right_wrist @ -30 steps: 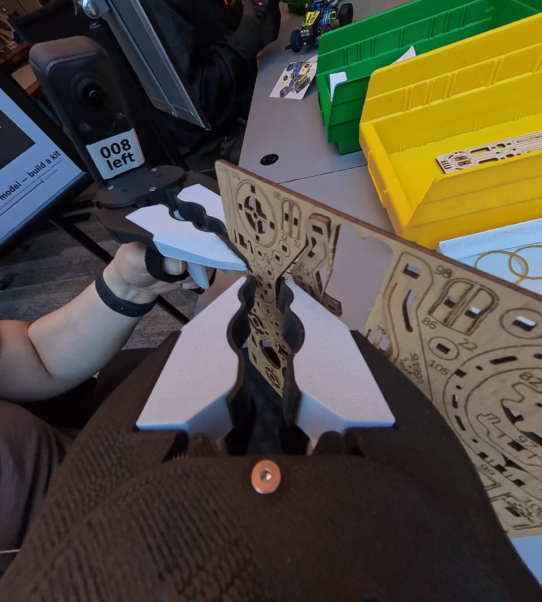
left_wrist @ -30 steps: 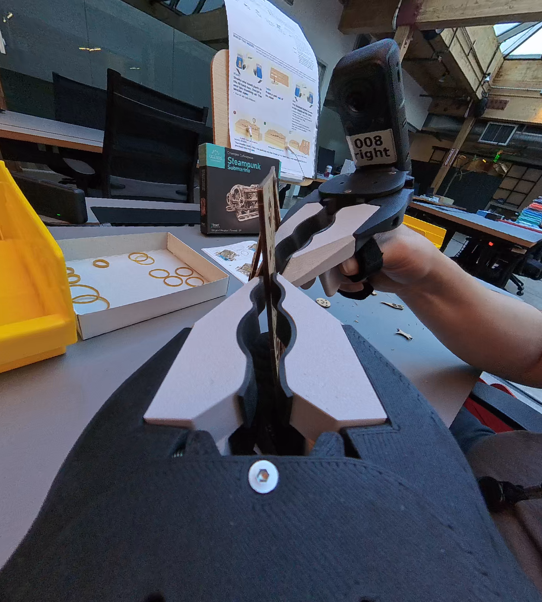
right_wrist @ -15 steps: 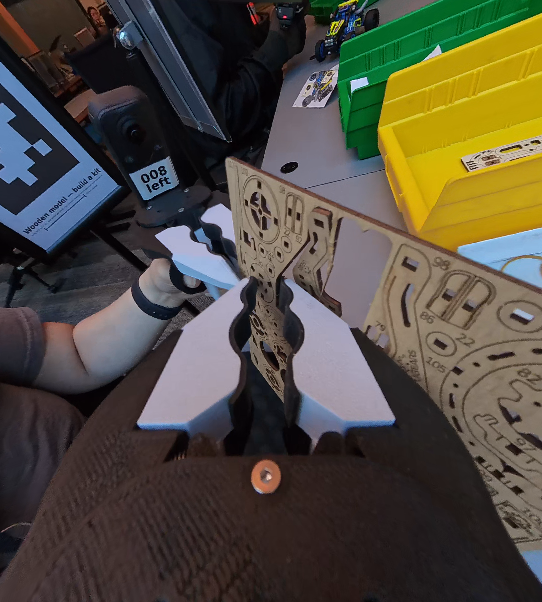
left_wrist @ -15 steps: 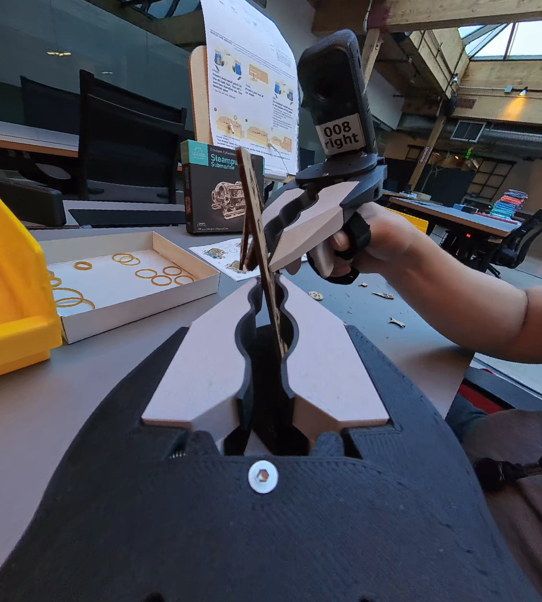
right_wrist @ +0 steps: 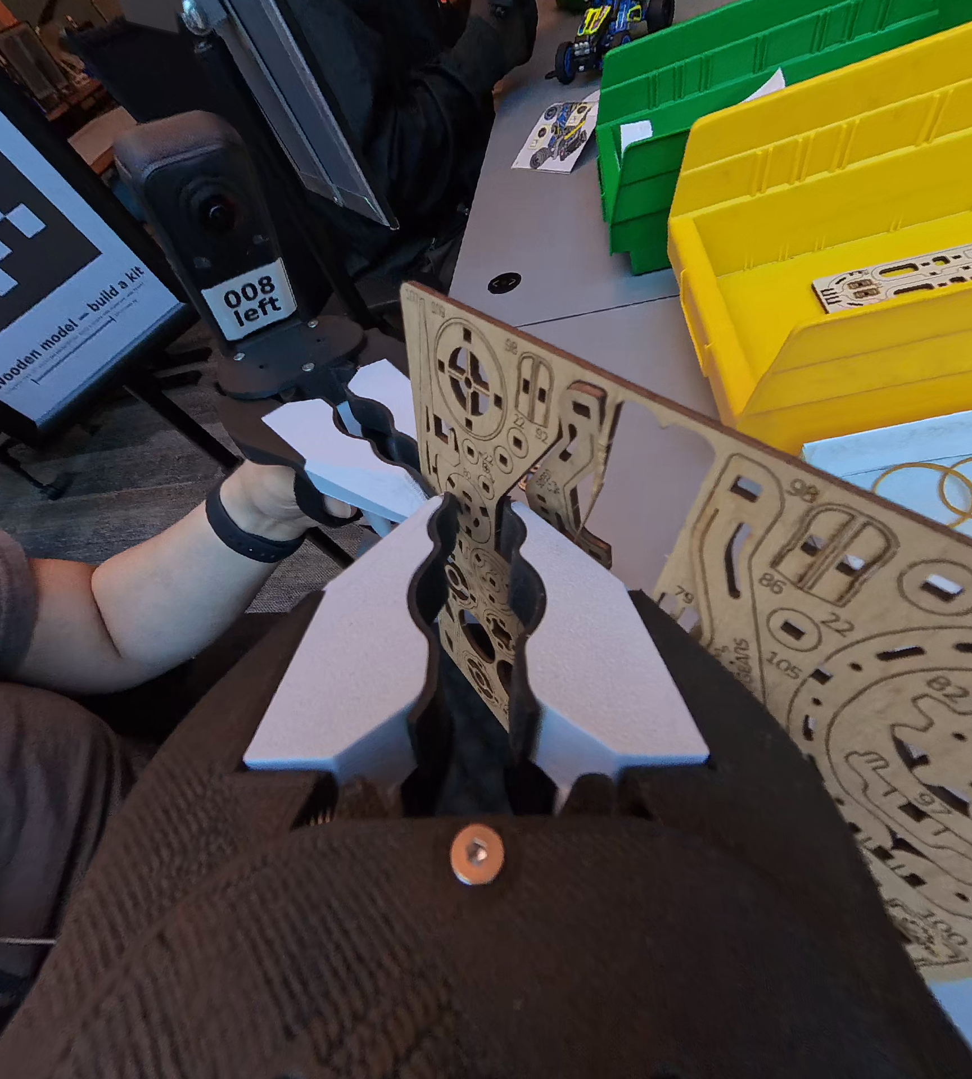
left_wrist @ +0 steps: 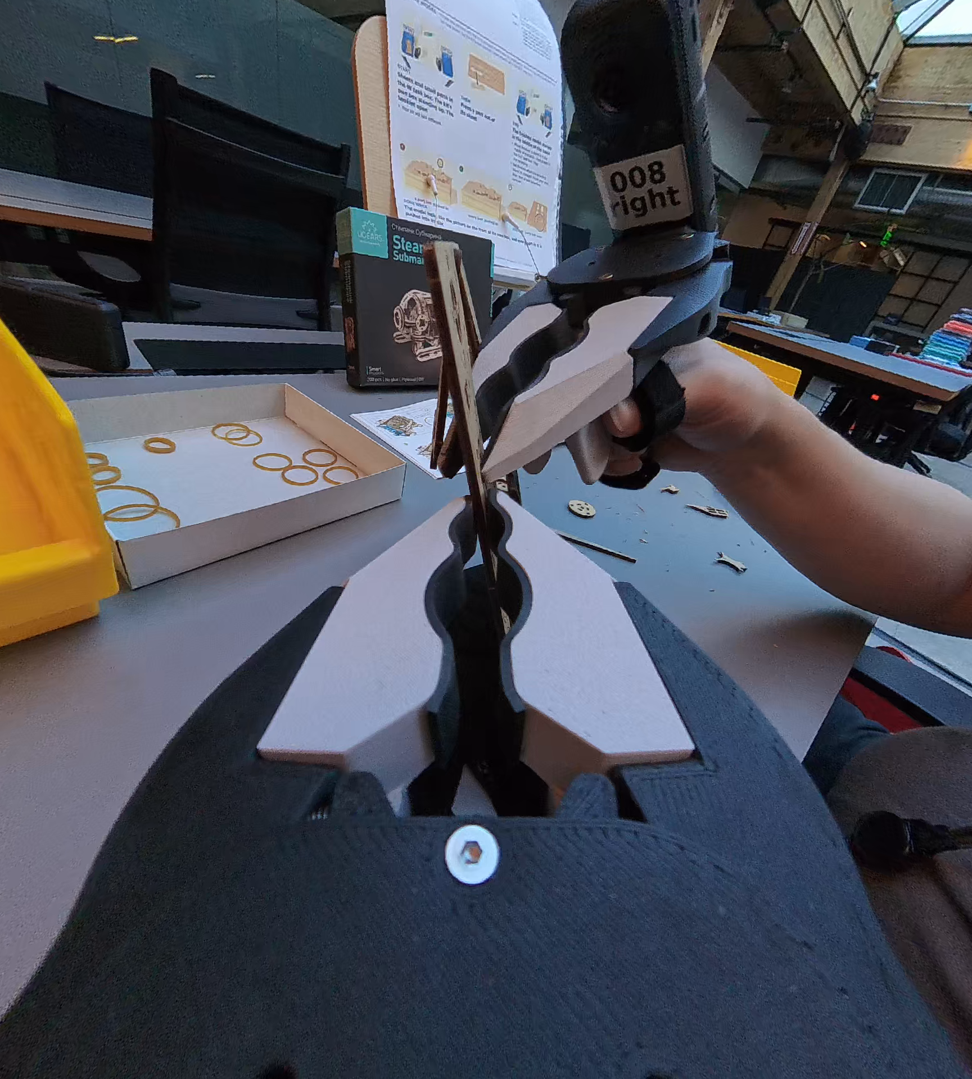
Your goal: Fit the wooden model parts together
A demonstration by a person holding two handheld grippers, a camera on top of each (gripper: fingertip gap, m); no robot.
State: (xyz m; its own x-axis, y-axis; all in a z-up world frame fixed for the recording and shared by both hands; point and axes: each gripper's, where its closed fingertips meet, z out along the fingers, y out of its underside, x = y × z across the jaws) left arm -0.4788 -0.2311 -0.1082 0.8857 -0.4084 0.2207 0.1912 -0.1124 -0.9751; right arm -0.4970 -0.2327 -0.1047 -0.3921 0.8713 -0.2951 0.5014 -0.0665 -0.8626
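Observation:
A laser-cut wooden parts sheet (right_wrist: 857,630) is held upright above the grey table (left_wrist: 121,730), with one large piece gone from its upper middle. My right gripper (right_wrist: 474,503) is shut on its left end. In the left wrist view the sheet (left_wrist: 460,362) stands edge-on and leans left. My left gripper (left_wrist: 481,499) is shut on its lower edge. The right gripper (left_wrist: 486,467) bites the sheet just above my left fingertips. In the right wrist view the left gripper (right_wrist: 413,484) meets the sheet's left edge from behind.
A yellow bin (left_wrist: 4,496), a white tray of rubber bands (left_wrist: 238,484), the kit box (left_wrist: 413,303) and an instruction board (left_wrist: 471,117) stand ahead. Small wooden bits (left_wrist: 582,508) lie on the table. Another sheet (right_wrist: 927,274) lies in a yellow bin (right_wrist: 822,362) beside a green bin (right_wrist: 764,87). The grippers are tip to tip, or close to it.
My left gripper has swung a little to the right and come closer to the right gripper. The sheet leans more to the left in its view. Both grips stay the same.

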